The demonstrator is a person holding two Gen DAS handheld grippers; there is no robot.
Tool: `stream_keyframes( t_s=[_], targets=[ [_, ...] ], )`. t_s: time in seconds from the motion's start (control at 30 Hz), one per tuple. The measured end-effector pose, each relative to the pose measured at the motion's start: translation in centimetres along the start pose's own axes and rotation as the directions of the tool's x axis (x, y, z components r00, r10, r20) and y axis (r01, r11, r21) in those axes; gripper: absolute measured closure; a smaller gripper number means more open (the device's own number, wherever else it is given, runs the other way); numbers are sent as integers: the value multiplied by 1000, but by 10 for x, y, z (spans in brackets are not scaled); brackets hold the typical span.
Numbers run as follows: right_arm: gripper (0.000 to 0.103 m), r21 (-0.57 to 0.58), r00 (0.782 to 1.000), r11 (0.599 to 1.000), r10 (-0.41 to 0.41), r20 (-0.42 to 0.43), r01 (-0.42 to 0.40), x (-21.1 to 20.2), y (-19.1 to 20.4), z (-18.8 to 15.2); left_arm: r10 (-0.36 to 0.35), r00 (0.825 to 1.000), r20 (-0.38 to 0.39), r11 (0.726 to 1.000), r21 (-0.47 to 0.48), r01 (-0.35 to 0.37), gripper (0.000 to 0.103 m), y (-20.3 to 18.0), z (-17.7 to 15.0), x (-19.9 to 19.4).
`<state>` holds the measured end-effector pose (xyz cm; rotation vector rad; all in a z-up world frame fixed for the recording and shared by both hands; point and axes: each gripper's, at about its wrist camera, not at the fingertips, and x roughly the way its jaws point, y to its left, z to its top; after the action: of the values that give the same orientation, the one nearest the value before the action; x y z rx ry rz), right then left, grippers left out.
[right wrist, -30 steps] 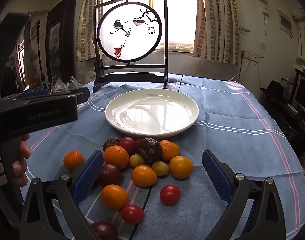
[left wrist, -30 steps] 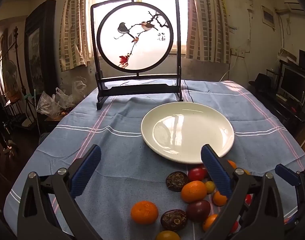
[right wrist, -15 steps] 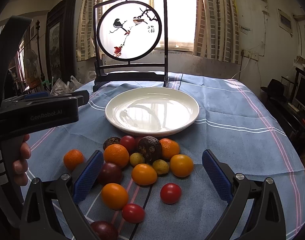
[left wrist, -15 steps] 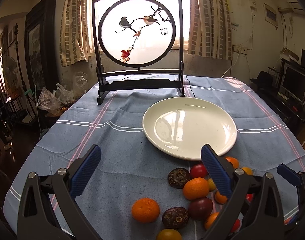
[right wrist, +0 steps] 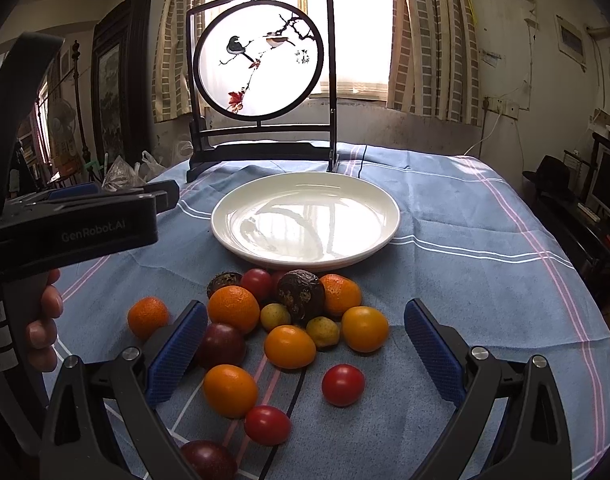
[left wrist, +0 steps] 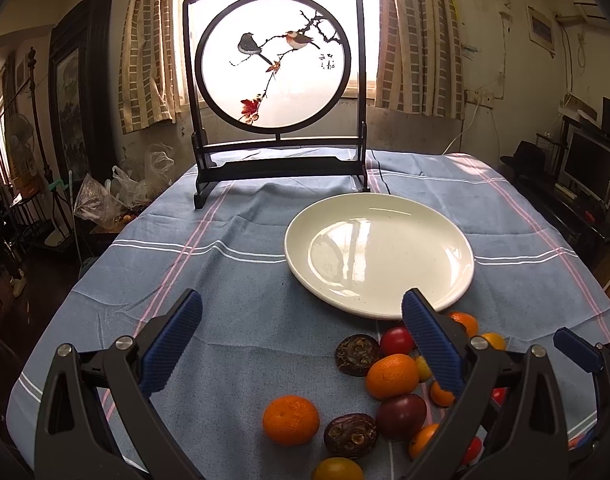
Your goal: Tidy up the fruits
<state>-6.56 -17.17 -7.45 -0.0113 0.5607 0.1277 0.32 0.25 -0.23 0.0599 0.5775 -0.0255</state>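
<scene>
Honestly you're at square one here, as far as I can tell: the white plate (right wrist: 305, 222) has nothing on it, and every piece of fruit sits on the blue tablecloth (right wrist: 465, 264) in a loose pile just in front of the plate's near rim. Your right gripper (right wrist: 305, 346) hangs over the near side of that pile with its blue pads spread wide, nothing between them. Your left gripper (left wrist: 303, 340) is off to the left side of the pile, fingers just as wide apart and empty; in the right view you can see your hand (right wrist: 45, 324) wrapped around its handle. So what's left is basically all of it. The mandarins, the red tomatoes, those wrinkly dark passion fruits, the small yellow ones, none has made it over. The lone mandarin (left wrist: 291, 420) sits a bit apart on the left and looks like the easy first grab for the left side, while the red tomato (right wrist: 343, 384) lies right between the right pads. The bird screen (left wrist: 275, 92) at the back is well clear.
</scene>
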Motion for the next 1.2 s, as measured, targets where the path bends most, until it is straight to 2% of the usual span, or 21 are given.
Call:
stream_keyframes(
  t_s=[1.2],
  targets=[
    [4,-4,1000,1000,8,-9,-8,4,2,-4,4,1000,-8,1000,5,-4,5,0,-3,4]
  ],
)
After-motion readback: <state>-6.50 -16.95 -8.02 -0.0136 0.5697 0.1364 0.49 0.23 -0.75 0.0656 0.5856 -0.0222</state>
